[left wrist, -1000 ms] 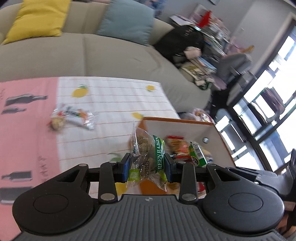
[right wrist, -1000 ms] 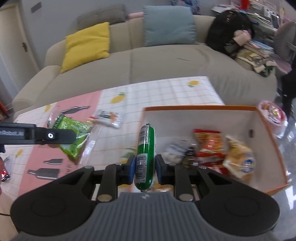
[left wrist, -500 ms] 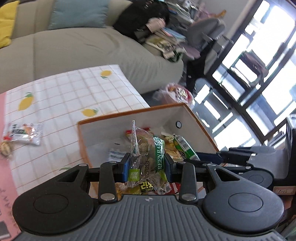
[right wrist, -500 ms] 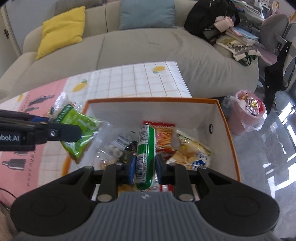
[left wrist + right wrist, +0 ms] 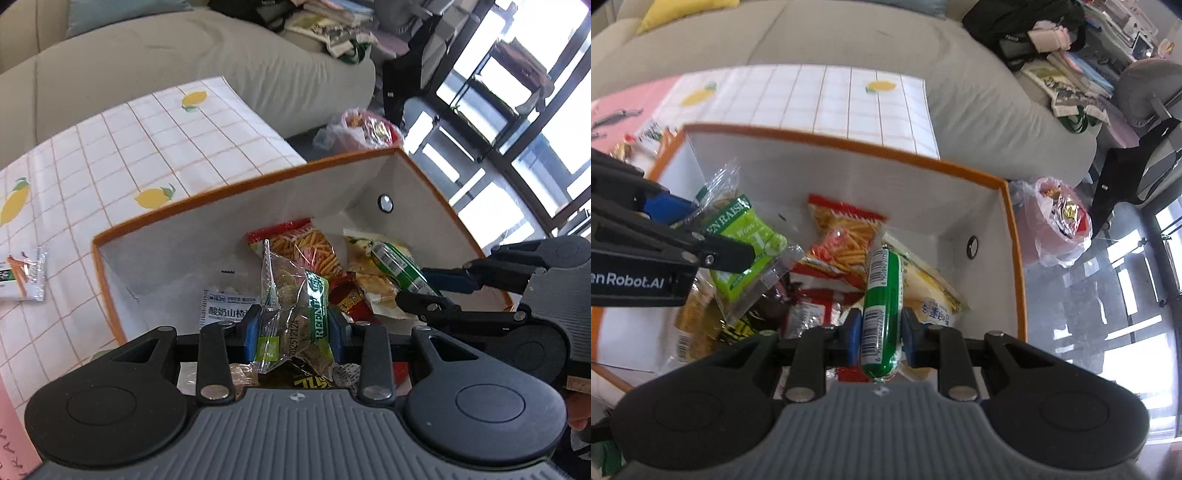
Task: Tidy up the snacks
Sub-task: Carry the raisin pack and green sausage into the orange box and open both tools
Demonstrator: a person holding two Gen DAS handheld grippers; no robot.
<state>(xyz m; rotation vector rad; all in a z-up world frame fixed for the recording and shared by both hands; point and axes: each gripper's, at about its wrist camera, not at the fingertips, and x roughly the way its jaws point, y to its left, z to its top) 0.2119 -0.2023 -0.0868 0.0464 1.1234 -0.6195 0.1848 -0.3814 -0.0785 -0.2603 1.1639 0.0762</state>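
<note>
Over the orange-rimmed white box [image 5: 236, 188] [image 5: 1012, 236], my left gripper [image 5: 293, 328] is shut on a clear bag of green raisins [image 5: 295, 299] [image 5: 746, 240]. My right gripper [image 5: 881, 328] is shut on a green sausage stick [image 5: 882, 302] [image 5: 399, 266] and hangs over the box's right half. Both point steeply down into the box. Inside lie a red packet of orange sticks [image 5: 303, 247] [image 5: 846, 236], a yellow packet [image 5: 923, 288], a white labelled packet [image 5: 225, 306] and other wrappers, partly hidden by the grippers.
One small snack packet [image 5: 22, 273] lies on the lemon-print tablecloth [image 5: 147, 147] left of the box. A grey sofa [image 5: 184, 62] runs behind the table. A pink bin bag [image 5: 1060, 218] stands on the floor past the box's right side.
Both grippers have swung from beside the table to above the box and sunk toward it, each keeping its snack. The table's left part with the loose packet has slid out of the middle.
</note>
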